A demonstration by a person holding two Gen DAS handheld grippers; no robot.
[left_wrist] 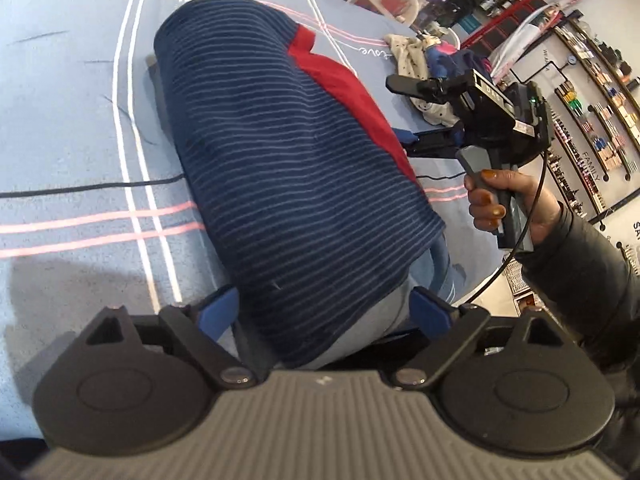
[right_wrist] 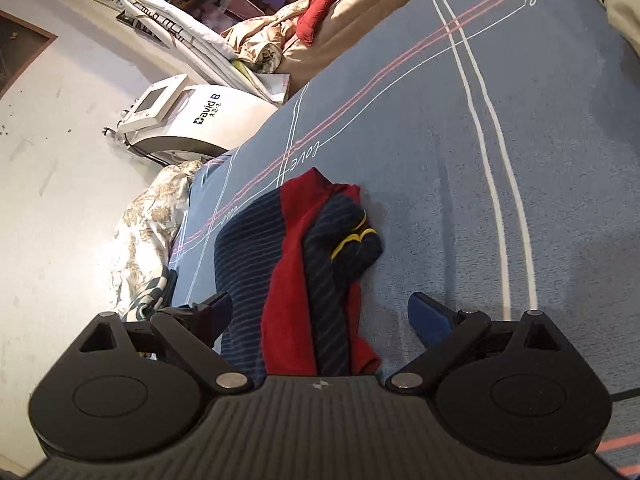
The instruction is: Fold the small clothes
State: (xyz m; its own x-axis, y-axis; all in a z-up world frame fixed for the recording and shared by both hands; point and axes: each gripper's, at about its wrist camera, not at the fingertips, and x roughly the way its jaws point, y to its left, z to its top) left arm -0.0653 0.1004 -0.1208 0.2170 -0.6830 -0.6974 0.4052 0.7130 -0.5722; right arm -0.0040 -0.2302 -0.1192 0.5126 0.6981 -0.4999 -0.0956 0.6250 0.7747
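Garment: my striped top [left_wrist: 280, 168] lay part-folded on the bed [left_wrist: 72, 120], red side showing.
Tongs: left tongs [left_wrist: 324, 308] and right tongs [right_wrist: 320, 316] gaped, gripping nothing.
Left: final fold; pile [left_wrist: 416, 60] beyond top awaited.

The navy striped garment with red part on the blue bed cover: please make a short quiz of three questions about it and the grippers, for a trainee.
1. True or false: the navy striped garment with red panel lies on the blue bed cover with white and pink lines.
2. Multiple choice: the left gripper is (A) open with the garment between its fingers, (B) shut on a sock, (C) out of view.
3. Short answer: in the right wrist view, what colour is the trim on the garment's dark cuff, ahead of the right gripper?

Key: 1 true; 2 A; 3 yellow.
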